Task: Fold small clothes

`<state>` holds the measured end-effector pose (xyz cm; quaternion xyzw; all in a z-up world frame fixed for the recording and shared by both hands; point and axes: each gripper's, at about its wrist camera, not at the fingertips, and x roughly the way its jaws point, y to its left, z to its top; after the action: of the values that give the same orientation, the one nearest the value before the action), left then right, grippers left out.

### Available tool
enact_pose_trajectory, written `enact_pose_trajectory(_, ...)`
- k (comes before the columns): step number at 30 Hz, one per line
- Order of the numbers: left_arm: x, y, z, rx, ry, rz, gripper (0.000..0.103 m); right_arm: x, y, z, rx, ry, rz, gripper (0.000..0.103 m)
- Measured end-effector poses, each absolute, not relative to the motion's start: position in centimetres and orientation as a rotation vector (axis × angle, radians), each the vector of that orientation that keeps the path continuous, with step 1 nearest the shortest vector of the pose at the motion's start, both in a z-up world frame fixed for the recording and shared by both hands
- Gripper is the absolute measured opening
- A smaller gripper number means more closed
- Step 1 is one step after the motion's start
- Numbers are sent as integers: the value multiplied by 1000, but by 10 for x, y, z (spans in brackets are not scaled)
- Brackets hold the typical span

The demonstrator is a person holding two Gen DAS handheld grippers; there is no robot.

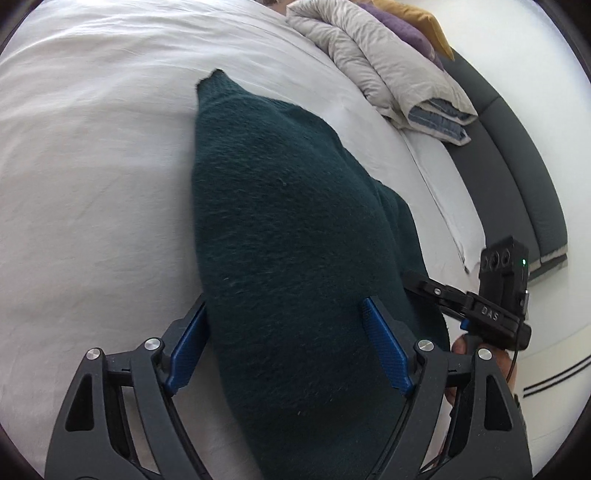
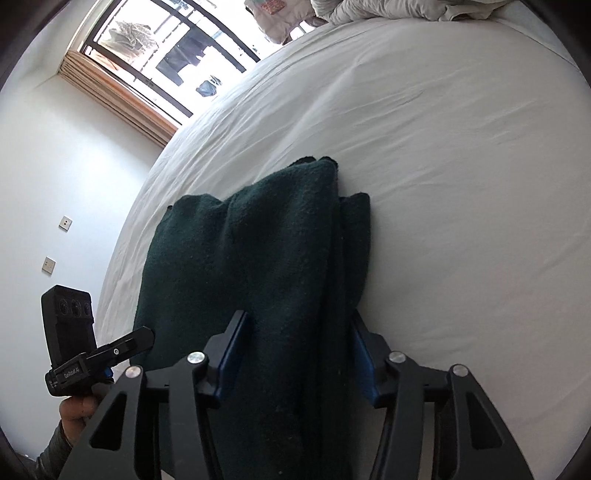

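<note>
A dark green knitted garment [image 1: 280, 229] lies partly folded on the white bed sheet [image 1: 92, 166]. My left gripper [image 1: 284, 343] has wide-apart jaws with the garment's near end lying between the blue pads [image 1: 384, 347], which do not press it. In the right wrist view the same garment [image 2: 266, 243] lies in layers, a folded strip on top. My right gripper [image 2: 295, 350] straddles this strip with its jaws apart. The right gripper also shows in the left wrist view [image 1: 424, 282]; the left gripper also shows in the right wrist view [image 2: 140, 339].
A folded beige duvet [image 1: 380, 62] with purple and yellow cushions lies at the bed's far right by a dark grey bed frame [image 1: 517, 184]. A window [image 2: 155, 59] and a white wall with sockets lie left of the bed. Bedding [image 2: 388, 7] is heaped at the far end.
</note>
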<state>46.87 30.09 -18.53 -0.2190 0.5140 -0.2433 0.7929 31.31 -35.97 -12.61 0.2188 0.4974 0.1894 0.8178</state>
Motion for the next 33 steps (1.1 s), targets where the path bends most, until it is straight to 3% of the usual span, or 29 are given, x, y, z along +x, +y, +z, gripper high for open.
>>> enact_pose_trajectory(3, 474, 294, -187, -479, 1112, -533, 78, 325, -353, -124, 456, 1088, 405, 38)
enact_pose_trajectory(8, 480, 285, -189, -470, 1116, -545, 53, 329, -345, -123, 429, 1105, 403, 32)
enact_pose_trajectory(13, 475, 289, -175, -484, 1086, -567, 38, 317, -335, -112, 383, 1053, 365, 25)
enact_pose_trajectory(19, 441, 310, -123, -459, 1015, -576, 36, 278, -300, -59, 348, 947, 420, 24)
enact_pose_trajectory(26, 371, 391, -64, -427, 928, -541, 36, 223, -227, -19, 344, 904, 558, 24)
enact_pose_trajectory(33, 307, 481, -80, -449, 950, -443, 37, 185, -143, -39, 326, 964, 662, 24)
